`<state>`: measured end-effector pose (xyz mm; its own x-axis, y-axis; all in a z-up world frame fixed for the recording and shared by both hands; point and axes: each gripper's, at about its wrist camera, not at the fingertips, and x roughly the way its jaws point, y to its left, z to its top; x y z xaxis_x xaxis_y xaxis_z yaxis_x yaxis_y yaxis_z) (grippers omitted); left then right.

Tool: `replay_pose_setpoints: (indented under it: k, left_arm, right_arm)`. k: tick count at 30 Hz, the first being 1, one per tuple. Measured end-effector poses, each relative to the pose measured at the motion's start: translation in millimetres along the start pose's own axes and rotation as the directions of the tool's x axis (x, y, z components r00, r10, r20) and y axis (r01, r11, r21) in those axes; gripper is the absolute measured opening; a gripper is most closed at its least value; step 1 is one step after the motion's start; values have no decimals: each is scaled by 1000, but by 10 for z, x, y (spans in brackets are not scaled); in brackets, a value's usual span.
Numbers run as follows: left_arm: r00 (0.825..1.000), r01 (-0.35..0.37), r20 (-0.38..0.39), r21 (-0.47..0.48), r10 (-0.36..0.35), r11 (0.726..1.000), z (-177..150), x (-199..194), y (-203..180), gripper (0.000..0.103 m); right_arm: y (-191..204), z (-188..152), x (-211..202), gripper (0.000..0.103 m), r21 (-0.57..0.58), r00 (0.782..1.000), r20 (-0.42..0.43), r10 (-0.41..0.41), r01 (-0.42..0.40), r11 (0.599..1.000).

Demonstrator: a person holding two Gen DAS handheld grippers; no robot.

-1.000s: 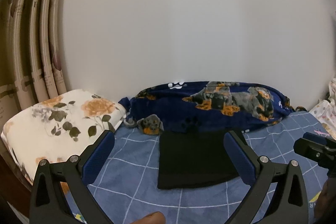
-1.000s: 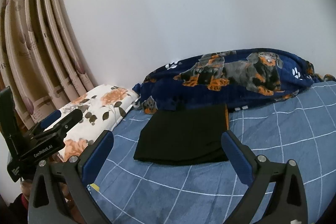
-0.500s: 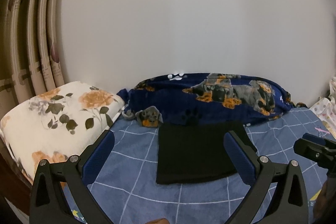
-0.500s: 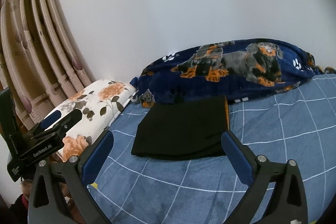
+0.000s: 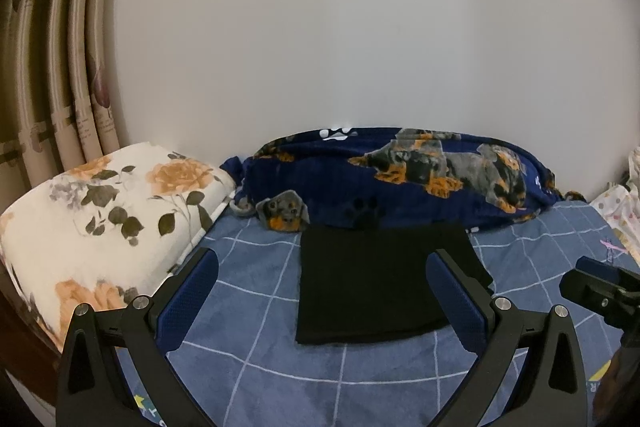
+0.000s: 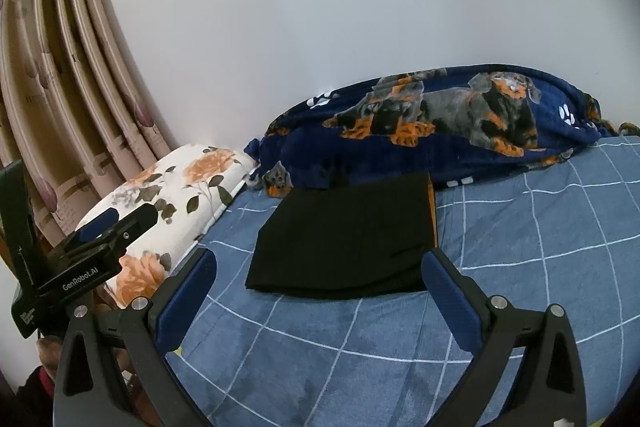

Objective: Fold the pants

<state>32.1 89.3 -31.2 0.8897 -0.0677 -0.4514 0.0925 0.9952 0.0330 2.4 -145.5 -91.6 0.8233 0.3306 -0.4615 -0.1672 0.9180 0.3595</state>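
Left wrist view: left gripper (image 5: 322, 291) hangs over the bed (image 5: 256, 315) w/ jaws wide apart, nothing between them. Pants (image 5: 372, 287) lie flat ahead as a compact black rectangle, far edge touching the dog blanket (image 5: 400, 183). Floral pillow (image 5: 104, 211) sits well left, apart from the pants. Right gripper's body shows at the right edge, off the cloth.

Risks from here, as I judge it: fold looks done or nearly so, so any further poke is the main hazard. A low pass w/ spread fingers could snag the near hem and drag the top layer off. The right-hand corner already bulges out a bit; a nudge there could splay the stack.

Right wrist view: right gripper (image 6: 318, 289) also spread wide, empty, near the pants' (image 6: 344, 235) front edge but not touching, as far as I can tell. An orange strip shows along the pants' right side; can't tell what it is, maybe lining or sth underneath. Left gripper's body sits at far left beside the pillow (image 6: 168, 203).

Risk here: right finger is close to the near right corner; dipping fwd would catch it & flip it. Blanket (image 6: 460, 119) is bunched against the far edge, so pushing the pants back would ruck them.
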Motion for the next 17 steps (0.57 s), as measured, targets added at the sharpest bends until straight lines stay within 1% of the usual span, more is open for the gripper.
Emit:
replay_pose_setpoints:
  k: [6,11,14,17]
  left_arm:
    - [1000,6,-2,7,-6,1000,-27,36,-5,103]
    - [999,-35,23,15,35,999,-60,41,-16,103]
    - [999,-37,26,8,36,999,-66,43,3,103]
    - [1000,-22,20,0,22,1000,-62,56,14,103]
  right_arm:
    - [-17,-21,16,102,2,1000,-5,-1,1,1000]
    - [-16,-24,19,102,0,1000,-7,-1,1,1000]
    - [-16,-24,16,102,-1,1000,-5,-4,4,1000]
    - [-52,-36,29,102,-3,1000,-7,-11,11,1000]
